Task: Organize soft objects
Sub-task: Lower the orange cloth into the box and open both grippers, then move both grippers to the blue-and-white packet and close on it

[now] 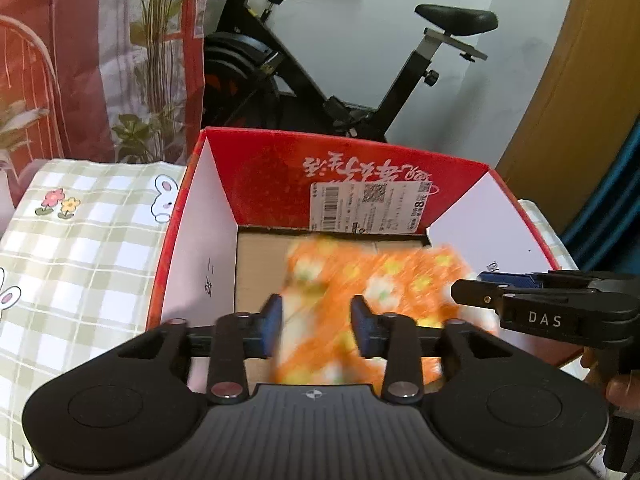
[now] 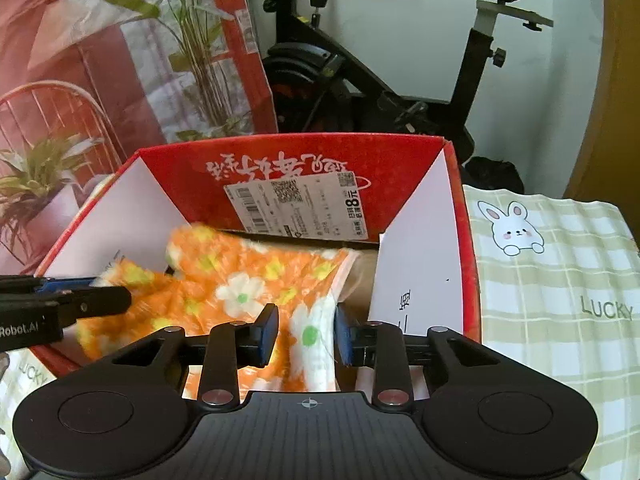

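Observation:
An orange fleece cloth [image 1: 400, 280] with white and yellow flowers hangs into an open red cardboard box [image 1: 260, 168] that has white inner flaps. My left gripper [image 1: 316, 320] is over the box's near edge. Its jaws stand apart with a blurred fold of the cloth between them, not pinched. In the right wrist view the same cloth [image 2: 240, 276] drapes over the box [image 2: 180, 160]. My right gripper [image 2: 306, 330] is open around its white-edged corner. Each gripper shows in the other's view: the right gripper [image 1: 472, 292] and the left gripper [image 2: 120, 300].
The box stands on a green checked tablecloth [image 1: 80, 260] printed with bunnies [image 2: 516, 228]. Behind it are a black exercise bike [image 1: 360, 80] and a red printed backdrop with plants [image 1: 100, 60]. A hand [image 1: 624, 388] holds the right gripper's handle.

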